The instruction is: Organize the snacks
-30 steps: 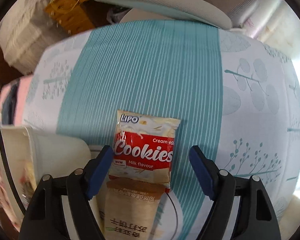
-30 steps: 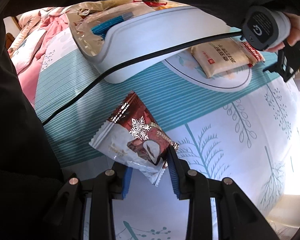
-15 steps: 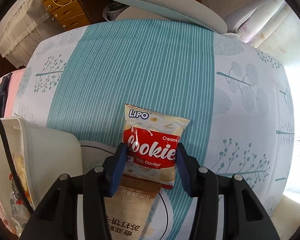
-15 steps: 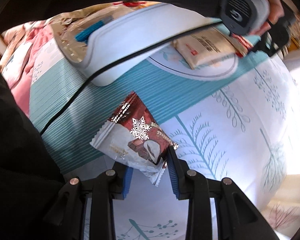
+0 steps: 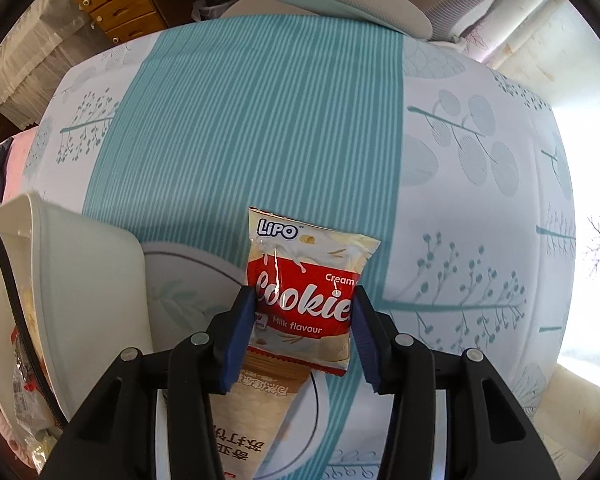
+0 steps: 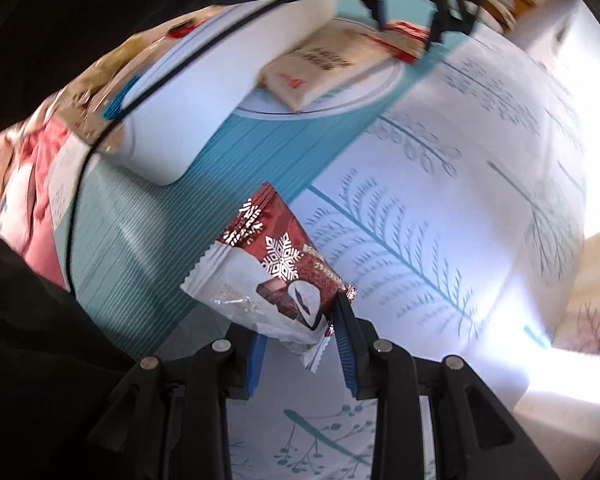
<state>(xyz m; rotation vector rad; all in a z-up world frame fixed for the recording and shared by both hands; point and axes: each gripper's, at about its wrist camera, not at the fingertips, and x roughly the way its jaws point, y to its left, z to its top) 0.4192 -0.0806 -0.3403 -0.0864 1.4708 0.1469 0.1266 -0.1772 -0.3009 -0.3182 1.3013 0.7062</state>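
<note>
Our left gripper (image 5: 302, 328) clamps the red-and-cream foil cookie packet (image 5: 306, 294) above the striped tablecloth (image 5: 240, 120); our right gripper (image 6: 300, 346) pinches the maroon snowflake wrapper (image 6: 274, 276), both lifted for sorting.

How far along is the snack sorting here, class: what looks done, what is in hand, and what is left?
Done: several wrappers already lie in the white bin. In hand: the left claw grips the Lipo cookie packet, and the right claw holds the snowflake chocolate packet. Left: both packets are outside the bin, and the beige packet lies on the tablecloth.
</note>
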